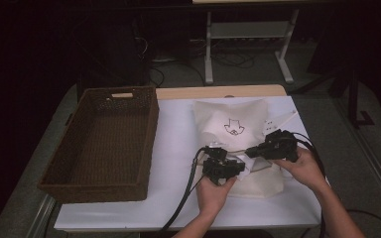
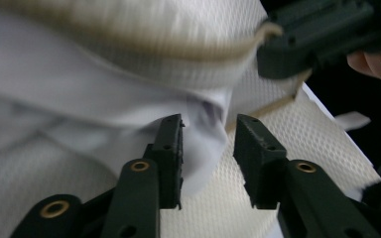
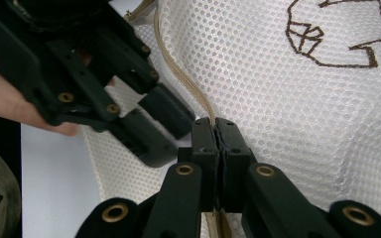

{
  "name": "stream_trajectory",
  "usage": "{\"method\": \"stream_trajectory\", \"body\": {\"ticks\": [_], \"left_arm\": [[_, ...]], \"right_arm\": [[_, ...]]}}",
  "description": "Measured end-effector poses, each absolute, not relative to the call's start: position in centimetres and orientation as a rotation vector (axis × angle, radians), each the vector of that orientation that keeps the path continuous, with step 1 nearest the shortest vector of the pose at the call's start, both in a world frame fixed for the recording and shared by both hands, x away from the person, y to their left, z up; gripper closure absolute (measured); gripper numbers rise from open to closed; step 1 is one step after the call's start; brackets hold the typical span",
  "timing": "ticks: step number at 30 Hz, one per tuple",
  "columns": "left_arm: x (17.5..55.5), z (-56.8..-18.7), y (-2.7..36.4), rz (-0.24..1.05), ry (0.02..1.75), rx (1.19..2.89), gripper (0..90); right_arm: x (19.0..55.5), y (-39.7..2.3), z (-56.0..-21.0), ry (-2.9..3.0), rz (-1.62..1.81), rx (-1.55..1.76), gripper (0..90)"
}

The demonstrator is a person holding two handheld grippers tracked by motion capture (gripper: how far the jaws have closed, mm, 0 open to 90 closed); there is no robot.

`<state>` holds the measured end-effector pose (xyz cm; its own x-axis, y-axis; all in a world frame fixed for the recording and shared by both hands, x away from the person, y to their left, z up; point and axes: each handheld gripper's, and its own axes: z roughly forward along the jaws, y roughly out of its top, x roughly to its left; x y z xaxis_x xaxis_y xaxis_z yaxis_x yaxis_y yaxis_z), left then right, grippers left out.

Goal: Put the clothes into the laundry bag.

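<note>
White tabletop (image 1: 178,144) lies bare between the brown woven basket (image 1: 101,144) and the white mesh garment (image 1: 238,124). Right hand-held gripper (image 3: 217,130) clamps its tan-piped edge (image 3: 178,64); left hand-held gripper (image 2: 206,148) gapes released around a fold.

White garment (image 1: 238,130): matt honeycomb-mesh cloth with tan woven edging and dark brown embroidered stitching. Black two-jaw grippers (image 2: 207,144) (image 3: 217,130): matt moulded plastic, brass-coloured metal rivets. Brown rectangular basket (image 1: 87,182), left of frame: rough woven wicker. White table cover (image 1: 173,134): smooth, matt.
</note>
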<state>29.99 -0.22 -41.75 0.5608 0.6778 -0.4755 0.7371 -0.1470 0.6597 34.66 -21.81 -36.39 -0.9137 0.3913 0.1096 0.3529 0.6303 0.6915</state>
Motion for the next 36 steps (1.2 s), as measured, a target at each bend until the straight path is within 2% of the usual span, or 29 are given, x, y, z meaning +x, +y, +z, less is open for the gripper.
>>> {"method": "stream_trajectory", "body": {"ticks": [4, 10, 19, 28, 36], "left_arm": [[29.5, -42.1, 0.0, -0.087, 1.162, 1.892, 56.6], [29.0, -42.9, -0.1, -0.094, 1.185, 1.898, 54.8], [27.6, -42.9, 0.5, -0.025, 1.17, 1.902, 48.1], [28.3, -44.4, 0.7, -0.109, 1.238, 1.895, 53.7], [29.2, -45.1, -0.6, -0.079, 1.28, 1.847, 66.6]], "right_arm": [[34.8, -21.6, -36.4, 2.792, 1.16, 0.639, 87.5], [34.9, -21.5, -36.6, 2.792, 1.158, 0.639, 87.4], [34.8, -21.6, -36.4, 2.785, 1.151, 0.64, 87.3], [34.9, -20.7, -36.7, 2.788, 1.171, 0.637, 87.0], [34.7, -20.0, -37.1, 2.799, 1.16, 0.635, 86.7]]}}
